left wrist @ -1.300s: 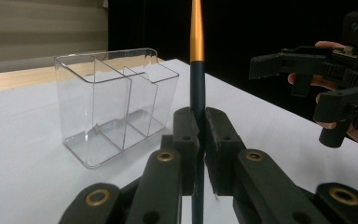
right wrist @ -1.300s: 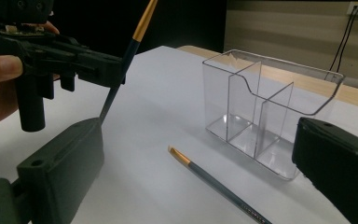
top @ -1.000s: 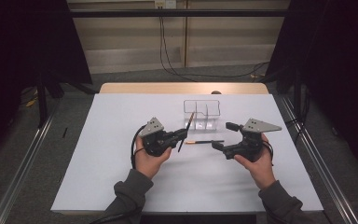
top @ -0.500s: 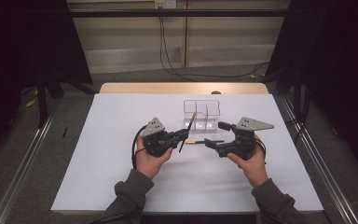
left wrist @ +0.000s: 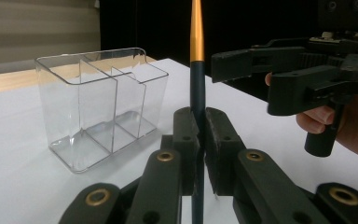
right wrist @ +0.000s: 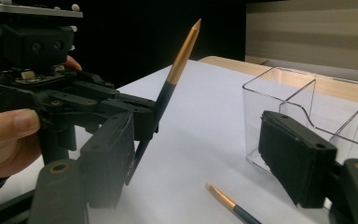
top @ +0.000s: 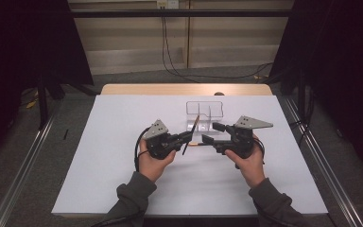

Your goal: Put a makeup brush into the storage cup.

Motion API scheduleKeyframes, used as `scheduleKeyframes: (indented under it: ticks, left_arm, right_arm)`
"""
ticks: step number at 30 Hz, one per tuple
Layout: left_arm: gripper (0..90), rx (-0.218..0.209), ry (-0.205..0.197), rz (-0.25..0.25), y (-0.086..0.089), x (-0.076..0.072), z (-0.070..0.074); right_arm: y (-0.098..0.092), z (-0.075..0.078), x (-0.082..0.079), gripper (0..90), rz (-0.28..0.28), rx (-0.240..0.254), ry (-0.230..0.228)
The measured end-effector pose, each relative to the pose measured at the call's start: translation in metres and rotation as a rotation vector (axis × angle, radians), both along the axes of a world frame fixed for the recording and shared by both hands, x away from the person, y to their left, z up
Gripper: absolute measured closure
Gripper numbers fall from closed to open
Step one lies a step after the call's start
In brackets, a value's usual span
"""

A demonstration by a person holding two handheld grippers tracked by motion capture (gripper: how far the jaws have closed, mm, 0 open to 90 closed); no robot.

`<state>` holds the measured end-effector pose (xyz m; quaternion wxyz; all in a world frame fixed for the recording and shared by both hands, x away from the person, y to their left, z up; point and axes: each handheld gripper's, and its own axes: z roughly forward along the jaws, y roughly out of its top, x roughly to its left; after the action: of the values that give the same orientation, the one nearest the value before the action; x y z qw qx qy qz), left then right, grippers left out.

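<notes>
White surface [top: 99, 179] under both forearms; grey floor and dark curtains around it, a pale wall with cables at the far side. Left hand-held gripper [top: 185, 137] pinches a dark pencil [left wrist: 197, 88] with a gold tip, held upright and tilted, jaws pressed on its shaft. Right hand-held gripper [top: 209, 133] faces it, jaws apart and just been closing, nothing between them. A second pencil [right wrist: 233, 205] lies flat on the surface between the two. Just beyond stands a clear divided box [top: 207, 109].

The held pen [left wrist: 196, 84] runs off the top edge of the left gripper view. The lying pen [right wrist: 230, 204] is cut at the right gripper view's bottom edge.
</notes>
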<state>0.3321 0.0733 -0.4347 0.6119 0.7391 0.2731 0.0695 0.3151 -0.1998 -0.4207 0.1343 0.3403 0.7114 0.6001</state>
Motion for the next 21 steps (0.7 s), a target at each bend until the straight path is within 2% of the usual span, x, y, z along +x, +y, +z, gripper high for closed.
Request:
scheduleKeyframes:
  ticks: [3, 6, 7, 12, 13, 17, 18, 21]
  left_arm:
    - [83.8, -0.003, 0.001, -0.007, -0.0008, -0.0003, -0.0006]
    - [83.8, 0.011, -0.004, -0.016, -0.0012, -0.0005, -0.0009]
    - [83.8, -0.001, 0.007, -0.017, -0.0024, -0.0009, -0.0014]
    - [83.8, 0.015, -0.004, -0.036, -0.0037, -0.0017, -0.0019]
    - [83.8, 0.001, 0.000, -0.025, -0.0058, -0.0027, -0.0024]
    - [83.8, 0.017, -0.004, -0.041, -0.0073, -0.0034, -0.0030]
    - [83.8, 0.006, 0.002, -0.038, -0.0086, -0.0041, -0.0033]
    - [83.8, 0.011, -0.002, -0.053, -0.0091, -0.0039, -0.0040]
  right_arm:
    - [0.0014, 0.0002, 0.0009, 29.9, 0.002, -0.001, 0.002]
    - [0.0023, -0.0002, 0.0017, 33.9, 0.008, 0.010, 0.014]
    - [0.0030, -0.0007, 0.0023, 35.0, 0.013, 0.014, 0.016]
    - [0.0052, -0.0006, 0.0036, 43.0, 0.023, 0.024, 0.028]
    - [0.0056, -0.0002, 0.0039, 44.1, 0.027, 0.032, 0.031]
    - [0.0073, 0.0020, 0.0060, 48.8, 0.034, 0.042, 0.039]
    - [0.0079, 0.0025, 0.0065, 50.0, 0.036, 0.041, 0.040]
    - [0.0085, 0.0038, 0.0075, 52.9, 0.037, 0.046, 0.043]
